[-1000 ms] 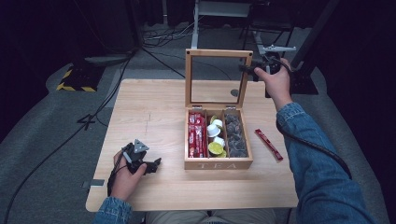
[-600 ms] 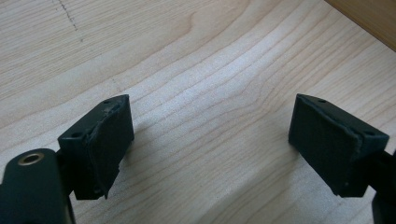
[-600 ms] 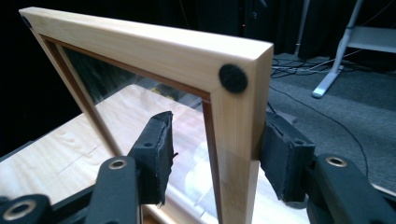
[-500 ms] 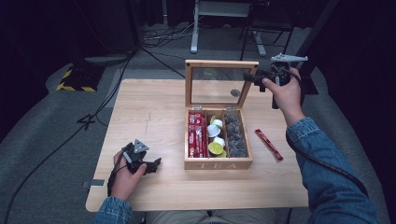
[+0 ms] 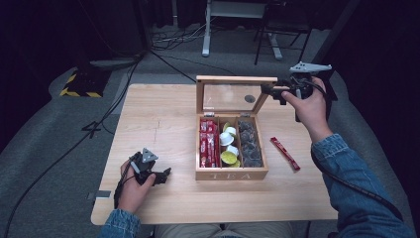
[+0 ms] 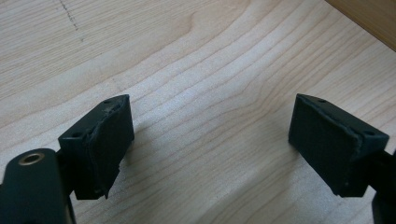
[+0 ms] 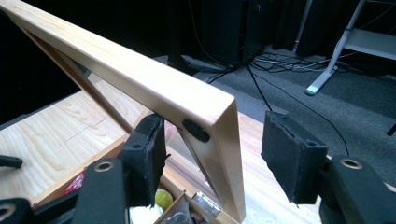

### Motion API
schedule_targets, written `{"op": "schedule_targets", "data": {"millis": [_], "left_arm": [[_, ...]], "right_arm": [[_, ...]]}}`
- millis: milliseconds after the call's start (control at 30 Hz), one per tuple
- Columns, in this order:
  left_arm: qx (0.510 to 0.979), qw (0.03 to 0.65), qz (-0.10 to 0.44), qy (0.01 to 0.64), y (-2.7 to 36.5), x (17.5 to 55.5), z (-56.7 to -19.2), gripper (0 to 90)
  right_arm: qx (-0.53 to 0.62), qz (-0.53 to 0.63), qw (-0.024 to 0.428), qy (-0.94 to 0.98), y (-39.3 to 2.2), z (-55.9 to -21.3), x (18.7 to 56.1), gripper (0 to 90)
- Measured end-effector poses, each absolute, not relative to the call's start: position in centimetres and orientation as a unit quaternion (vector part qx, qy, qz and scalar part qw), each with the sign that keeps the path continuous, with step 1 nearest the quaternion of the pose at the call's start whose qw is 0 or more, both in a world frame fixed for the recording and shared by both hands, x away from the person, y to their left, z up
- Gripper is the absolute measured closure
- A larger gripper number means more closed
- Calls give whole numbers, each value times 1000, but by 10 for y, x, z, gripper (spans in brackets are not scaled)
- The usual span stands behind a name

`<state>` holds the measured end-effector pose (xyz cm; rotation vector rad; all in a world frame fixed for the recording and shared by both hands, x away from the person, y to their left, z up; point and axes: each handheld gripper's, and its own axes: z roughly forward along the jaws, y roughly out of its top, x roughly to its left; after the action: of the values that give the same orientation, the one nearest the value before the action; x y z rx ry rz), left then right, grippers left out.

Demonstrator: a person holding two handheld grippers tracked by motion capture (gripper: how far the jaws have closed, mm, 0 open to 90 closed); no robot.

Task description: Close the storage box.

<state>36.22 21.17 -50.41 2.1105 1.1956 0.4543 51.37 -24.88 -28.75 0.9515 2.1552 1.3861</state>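
At right of frame our right gripper [image 5: 271, 91] straddles the lid [image 7: 154, 88] corner, released; left gripper [image 5: 159, 174] released on the table [image 5: 163, 119].

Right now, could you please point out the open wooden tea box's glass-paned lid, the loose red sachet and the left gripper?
glass-paned lid [image 5: 233, 79], high view, top rail.
loose red sachet [image 5: 285, 153], high view, its middle.
left gripper [image 5: 166, 173], high view, between jaw tips.

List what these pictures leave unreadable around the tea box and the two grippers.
- High view: the dark items in the tea box's right compartment are too small to identify.
- Right gripper view: the lid and right gripper hide most of the contents.
- Left gripper view: the left gripper faces bare table; frame edge crops the box.
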Motion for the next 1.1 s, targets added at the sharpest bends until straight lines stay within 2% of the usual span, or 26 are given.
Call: {"op": "schedule_targets", "data": {"millis": [800,1100], "left_arm": [[807,330,174,459,211,362,-504,144],[806,331,174,459,211,362,-504,145]], "right_arm": [[307,450,217,810,-249,-293,470,406],[299,438,206,823,-250,-303,453,406]]}}
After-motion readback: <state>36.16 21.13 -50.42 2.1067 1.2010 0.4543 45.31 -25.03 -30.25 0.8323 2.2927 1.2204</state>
